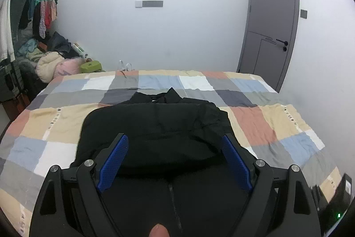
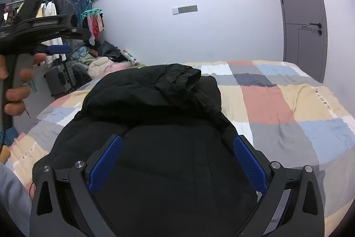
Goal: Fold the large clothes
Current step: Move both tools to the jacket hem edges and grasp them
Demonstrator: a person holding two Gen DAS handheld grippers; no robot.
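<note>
No text can be read. The checked bedsheet [image 1: 255, 123] carries short rows of dark letters along some pale stripes, seen in both wrist views, but they are too small and warped to make out. A small label on a dark box [image 1: 347, 189] is also illegible.

Black jacket [image 1: 155, 126] flat on bed, sleeve folded across, collar at far end
</note>
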